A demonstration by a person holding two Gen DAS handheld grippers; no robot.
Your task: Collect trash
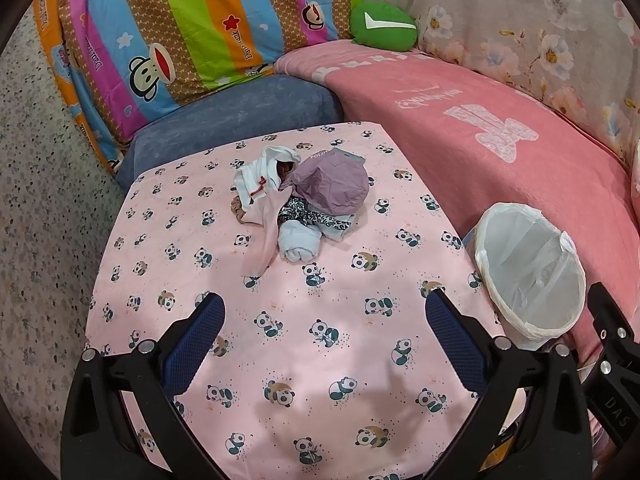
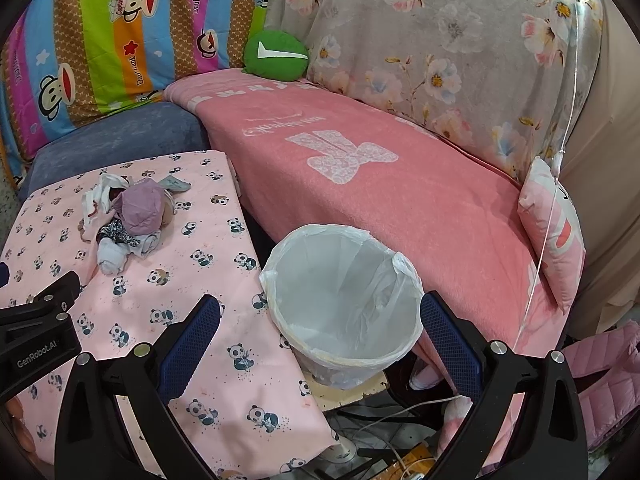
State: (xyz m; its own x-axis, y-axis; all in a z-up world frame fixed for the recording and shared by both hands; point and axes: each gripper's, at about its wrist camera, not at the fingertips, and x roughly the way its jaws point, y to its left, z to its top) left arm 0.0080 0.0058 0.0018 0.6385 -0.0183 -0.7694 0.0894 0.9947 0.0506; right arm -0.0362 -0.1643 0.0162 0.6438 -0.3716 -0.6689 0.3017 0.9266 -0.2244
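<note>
A pile of trash (image 1: pixel 304 196) lies on the far middle of the panda-print table (image 1: pixel 280 340): a crumpled purple paper bag (image 1: pixel 334 184), white wrappers (image 1: pixel 264 176) and a rolled white sock-like bundle (image 1: pixel 298 244). The pile also shows in the right wrist view (image 2: pixel 128 220). A white-lined trash bin (image 1: pixel 528 272) stands off the table's right edge, seen close in the right wrist view (image 2: pixel 344 300). My left gripper (image 1: pixel 324 308) is open and empty above the table's near half. My right gripper (image 2: pixel 320 312) is open and empty, hovering just in front of the bin.
A pink-covered sofa (image 2: pixel 400 184) runs behind the bin, with a green cushion (image 2: pixel 276 56) and a pink pillow (image 2: pixel 552 232). A blue seat (image 1: pixel 240 120) sits behind the table. Cables (image 2: pixel 384 420) lie on the floor below the bin.
</note>
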